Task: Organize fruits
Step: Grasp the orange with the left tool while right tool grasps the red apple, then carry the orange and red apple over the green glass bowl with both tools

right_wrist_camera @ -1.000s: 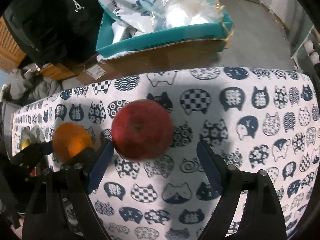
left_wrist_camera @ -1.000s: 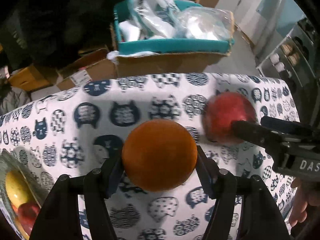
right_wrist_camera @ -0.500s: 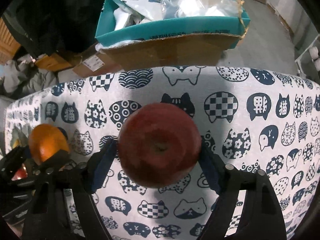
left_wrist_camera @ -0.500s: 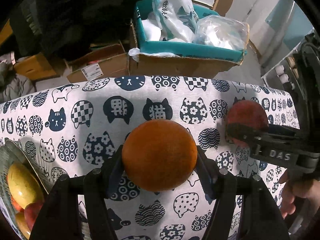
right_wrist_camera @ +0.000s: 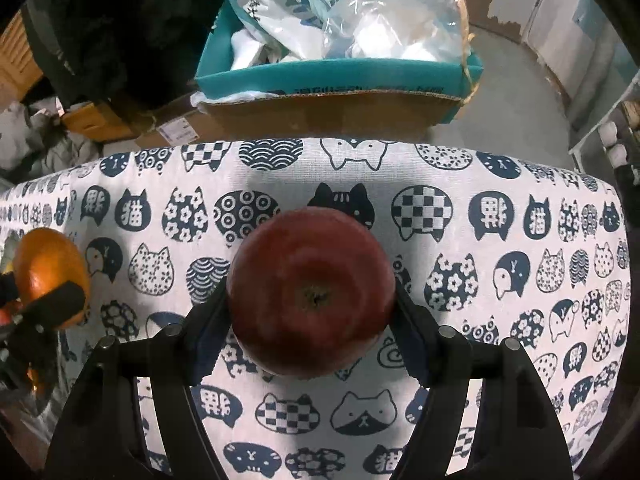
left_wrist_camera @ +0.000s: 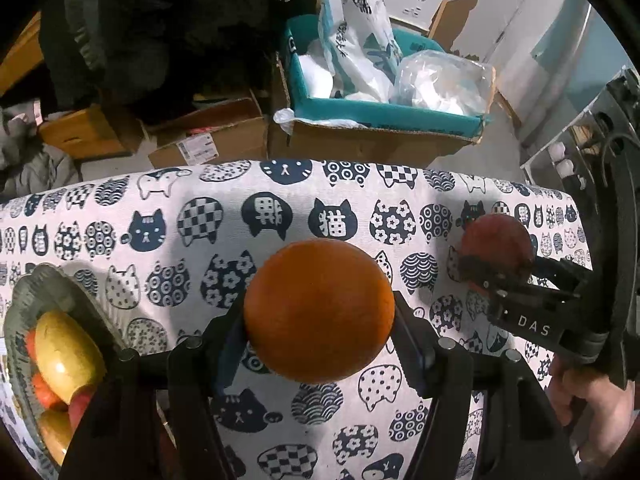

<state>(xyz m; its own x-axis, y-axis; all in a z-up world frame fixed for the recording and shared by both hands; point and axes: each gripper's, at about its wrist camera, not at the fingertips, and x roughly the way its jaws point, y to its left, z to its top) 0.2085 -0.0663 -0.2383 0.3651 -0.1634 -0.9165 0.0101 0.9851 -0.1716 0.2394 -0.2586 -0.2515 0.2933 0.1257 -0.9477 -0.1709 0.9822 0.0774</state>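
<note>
Right gripper (right_wrist_camera: 312,300): jaws just closed from wide apart, both pads now pressed on the apple (right_wrist_camera: 310,292), sat on the cat-print cloth (right_wrist_camera: 500,280) right of the bowl (left_wrist_camera: 24,300). Left gripper (left_wrist_camera: 320,316): pinched on the orange (left_wrist_camera: 319,315) as before, carried between apple and bowl, nearer the bowl than a second ago. Judged: apple secured, lift next; orange close to drop-off among the bowl's fruit.

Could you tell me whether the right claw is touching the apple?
Touching: the right wrist view shows the right claw with both pads pressed against the apple.
</note>
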